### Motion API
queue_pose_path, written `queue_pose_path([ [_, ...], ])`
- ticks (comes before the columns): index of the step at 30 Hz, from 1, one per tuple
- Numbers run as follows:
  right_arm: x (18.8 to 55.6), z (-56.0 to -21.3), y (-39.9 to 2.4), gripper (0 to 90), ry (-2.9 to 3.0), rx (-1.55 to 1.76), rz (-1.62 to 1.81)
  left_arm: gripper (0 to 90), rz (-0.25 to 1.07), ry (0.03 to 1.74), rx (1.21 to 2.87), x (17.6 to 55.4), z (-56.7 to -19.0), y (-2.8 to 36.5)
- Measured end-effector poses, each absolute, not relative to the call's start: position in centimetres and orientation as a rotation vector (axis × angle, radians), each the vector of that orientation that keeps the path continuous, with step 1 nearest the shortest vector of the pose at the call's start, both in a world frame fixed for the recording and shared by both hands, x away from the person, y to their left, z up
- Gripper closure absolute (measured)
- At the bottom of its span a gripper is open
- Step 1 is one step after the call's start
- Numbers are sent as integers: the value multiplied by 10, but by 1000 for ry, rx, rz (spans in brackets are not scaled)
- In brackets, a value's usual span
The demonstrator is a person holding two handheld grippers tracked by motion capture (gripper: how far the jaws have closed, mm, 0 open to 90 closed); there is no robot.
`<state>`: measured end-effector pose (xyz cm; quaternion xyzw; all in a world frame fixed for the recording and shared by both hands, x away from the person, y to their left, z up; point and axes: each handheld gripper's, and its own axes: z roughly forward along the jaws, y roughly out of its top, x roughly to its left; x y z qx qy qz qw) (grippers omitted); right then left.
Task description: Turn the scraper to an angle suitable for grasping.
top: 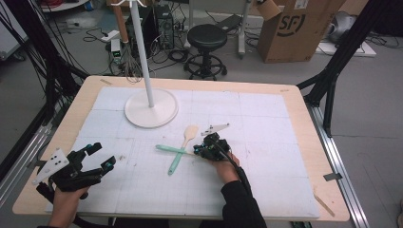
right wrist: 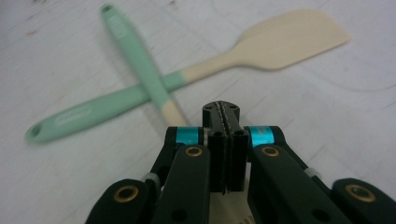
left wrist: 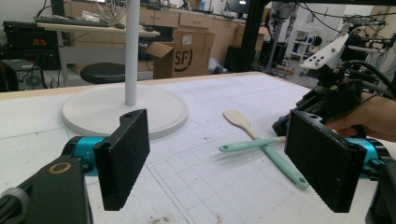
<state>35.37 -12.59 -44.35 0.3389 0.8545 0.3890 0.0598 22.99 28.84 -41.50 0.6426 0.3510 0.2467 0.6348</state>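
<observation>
Two spatulas with mint-green handles and pale wooden blades lie crossed in an X on the white gridded mat [top: 266, 118] that covers the light wooden table [top: 304, 102].

The upper spatula [top: 181, 151] runs from a blade near 12 o'clock to a handle end near 6 o'clock in the high view. The second spatula [top: 172, 149] lies across its handle; its green handle end points to 9 o'clock, and its blade end is hidden under the right gripper.

The right gripper [top: 203, 148], held in the person's right hand [top: 225, 168], sits at the 3 o'clock end of the crossed pair. In the right gripper view its jaws are pressed together at the tips, over the pale end of the second spatula [right wrist: 173, 113]; a pale piece shows beneath them, but whether it is clamped cannot be told.

The left gripper [top: 97, 156], in the left hand [top: 66, 199], rests near the table's 7 o'clock corner, well apart from the spatulas, its jaws spread wide with nothing between them.

A white round-based pole stand [top: 151, 108] stands at 11 o'clock of the crossing.
</observation>
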Motion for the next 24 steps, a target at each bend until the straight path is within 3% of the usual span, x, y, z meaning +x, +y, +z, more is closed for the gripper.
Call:
queue_pose_path([
  [10, 321, -434, -152, 898, 2609, 899, 1254, 228, 566, 795, 1474, 229, -413, 283],
  [19, 322, -447, -112, 898, 2674, 771, 1215, 228, 568, 804, 1463, 231, -414, 284],
  [24, 327, -444, -125, 900, 2605, 886, 1172, 229, 565, 802, 1466, 231, -413, 283],
])
